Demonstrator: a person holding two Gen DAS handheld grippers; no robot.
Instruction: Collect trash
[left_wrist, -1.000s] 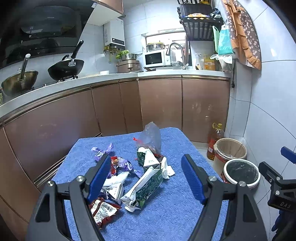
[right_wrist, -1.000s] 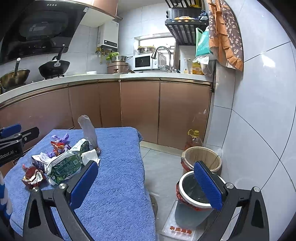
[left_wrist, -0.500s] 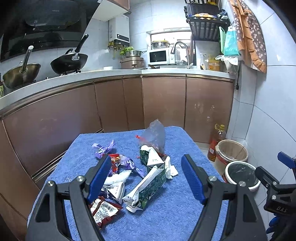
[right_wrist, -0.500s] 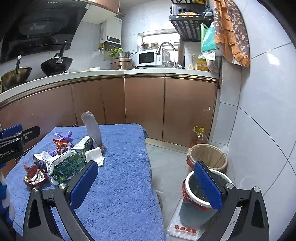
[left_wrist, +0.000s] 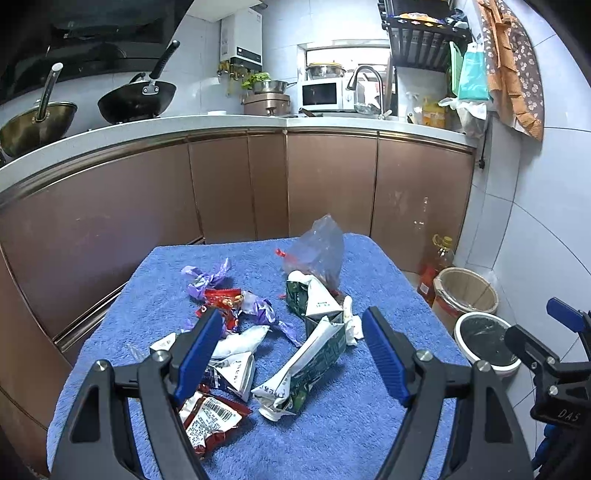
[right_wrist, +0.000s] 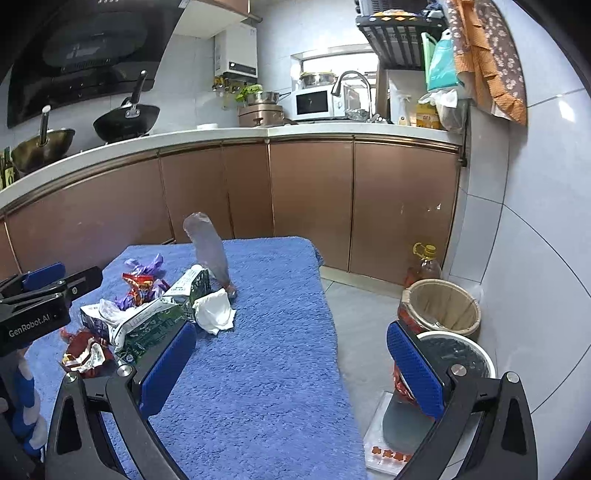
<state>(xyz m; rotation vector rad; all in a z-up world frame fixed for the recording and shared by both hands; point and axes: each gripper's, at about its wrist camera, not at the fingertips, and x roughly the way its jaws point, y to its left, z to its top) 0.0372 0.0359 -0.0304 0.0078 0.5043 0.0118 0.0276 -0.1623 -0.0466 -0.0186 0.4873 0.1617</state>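
A heap of trash lies on the blue towel-covered table (left_wrist: 369, 417): a crushed green carton (left_wrist: 306, 369), a second green carton (left_wrist: 314, 299), a clear plastic bag (left_wrist: 317, 254), purple wrappers (left_wrist: 207, 277), a red snack packet (left_wrist: 210, 417) and a white tissue (right_wrist: 214, 314). My left gripper (left_wrist: 291, 354) hovers open just above the crushed carton, holding nothing. My right gripper (right_wrist: 291, 365) is open and empty over the table's right edge, to the right of the heap. The crushed carton (right_wrist: 151, 325) lies at the left in the right wrist view.
On the floor right of the table stand a white bin with a black liner (left_wrist: 484, 343) and a wooden bucket (left_wrist: 465, 291), with an oil bottle (left_wrist: 436, 266) behind. Brown cabinets (left_wrist: 332, 184) and a counter with woks run along the back.
Both cameras have tilted slightly, so the kitchen sits lower in view. The trash heap has not moved, and both grippers stay open.
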